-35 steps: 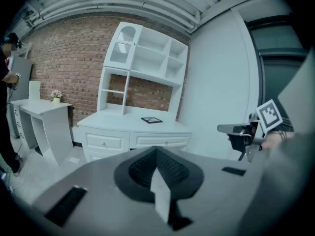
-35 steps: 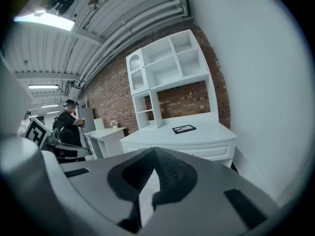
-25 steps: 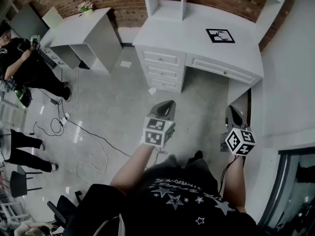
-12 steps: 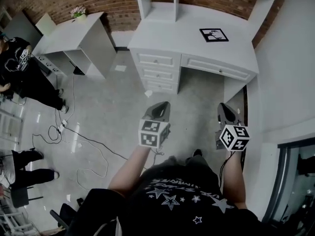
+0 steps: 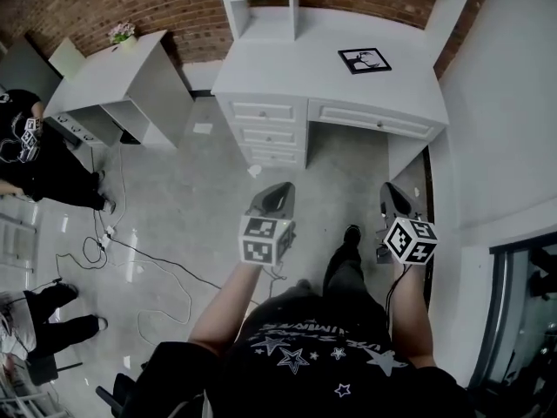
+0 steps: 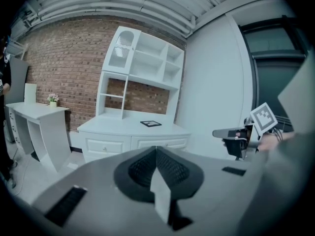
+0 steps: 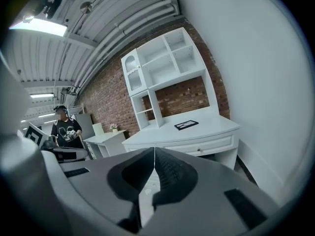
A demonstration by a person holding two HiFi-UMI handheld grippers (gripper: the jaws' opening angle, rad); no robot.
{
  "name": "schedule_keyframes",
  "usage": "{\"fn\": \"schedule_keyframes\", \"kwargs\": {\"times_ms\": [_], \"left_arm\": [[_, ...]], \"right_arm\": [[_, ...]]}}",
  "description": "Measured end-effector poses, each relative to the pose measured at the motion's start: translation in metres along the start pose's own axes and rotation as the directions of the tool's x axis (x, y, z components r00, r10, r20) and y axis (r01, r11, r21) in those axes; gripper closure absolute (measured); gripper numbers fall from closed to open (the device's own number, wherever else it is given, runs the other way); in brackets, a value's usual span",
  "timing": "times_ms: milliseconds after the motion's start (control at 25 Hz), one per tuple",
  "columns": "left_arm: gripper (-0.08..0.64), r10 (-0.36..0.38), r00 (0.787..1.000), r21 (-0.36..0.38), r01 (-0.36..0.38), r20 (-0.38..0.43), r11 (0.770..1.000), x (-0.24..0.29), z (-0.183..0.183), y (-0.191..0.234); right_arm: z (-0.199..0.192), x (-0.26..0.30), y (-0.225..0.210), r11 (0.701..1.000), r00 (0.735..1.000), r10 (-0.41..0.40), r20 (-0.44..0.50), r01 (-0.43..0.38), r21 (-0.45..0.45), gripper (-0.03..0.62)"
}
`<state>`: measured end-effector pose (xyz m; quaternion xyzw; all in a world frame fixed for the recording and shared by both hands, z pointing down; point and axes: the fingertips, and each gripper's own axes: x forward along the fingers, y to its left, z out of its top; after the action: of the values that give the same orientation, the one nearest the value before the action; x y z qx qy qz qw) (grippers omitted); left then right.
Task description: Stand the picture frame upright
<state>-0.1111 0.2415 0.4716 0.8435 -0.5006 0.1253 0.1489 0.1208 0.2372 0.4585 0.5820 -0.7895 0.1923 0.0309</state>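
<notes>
Overhead, the picture frame (image 5: 365, 60) lies flat on the white surface (image 5: 287, 72), well apart from the left gripper (image 5: 282, 187) and the right gripper (image 5: 388, 189). The left gripper view shows its jaws clenched together, empty. The right gripper view shows that gripper's jaws likewise closed on nothing.

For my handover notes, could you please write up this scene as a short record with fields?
picture frame: lying flat, black border
location: on the white desk, towards its right side
left hand-held gripper: jaws together, empty, over the floor
right hand-held gripper: jaws together, empty, short of the desk
task status: picture frame not yet reached or stood up
</notes>
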Motion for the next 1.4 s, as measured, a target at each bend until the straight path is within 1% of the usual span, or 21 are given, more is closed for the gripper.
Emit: {"fn": "schedule_keyframes", "kwargs": {"times_ms": [120,240,400,720,840,1000,1400], "left_arm": [[0.541,0.003,1.000,-0.008,-0.003,-0.009,1.000,0.008,0.001,0.002],[0.541,0.008,1.000,-0.008,-0.008,-0.022,1.000,0.019,0.003,0.004],[0.541,0.006,0.999,-0.007,-0.006,-0.034,1.000,0.031,0.004,0.006],[0.541,0.022,0.999,-0.017,-0.022,-0.037,1.000,0.076,0.018,0.010],[0.541,0.028,0.998,-0.028,-0.029,-0.048,0.999,0.099,0.024,0.013],[0.541,0.039,0.997,-0.020,-0.040,-0.068,0.999,0.139,0.033,0.017],[0.541,0.086,0.988,-0.030,-0.091,-0.130,0.995,0.232,0.054,0.010]], "right_arm": [[-0.002,0.007,-0.004,1.000,1.000,0.010,-0.009,-0.010,0.010,0.577],[0.000,0.017,-0.011,0.999,1.000,0.027,-0.012,-0.026,0.047,0.577],[0.007,0.028,-0.021,0.999,1.000,0.014,-0.008,-0.014,0.047,0.577],[0.015,0.064,-0.060,0.996,0.999,0.014,-0.031,-0.011,0.087,0.577],[0.023,0.084,-0.076,0.995,0.999,0.021,-0.040,-0.017,0.094,0.577],[0.033,0.118,-0.103,0.994,0.997,0.030,-0.065,-0.023,0.106,0.577],[0.058,0.192,-0.183,0.991,0.991,0.043,-0.127,-0.027,0.128,0.577]]}}
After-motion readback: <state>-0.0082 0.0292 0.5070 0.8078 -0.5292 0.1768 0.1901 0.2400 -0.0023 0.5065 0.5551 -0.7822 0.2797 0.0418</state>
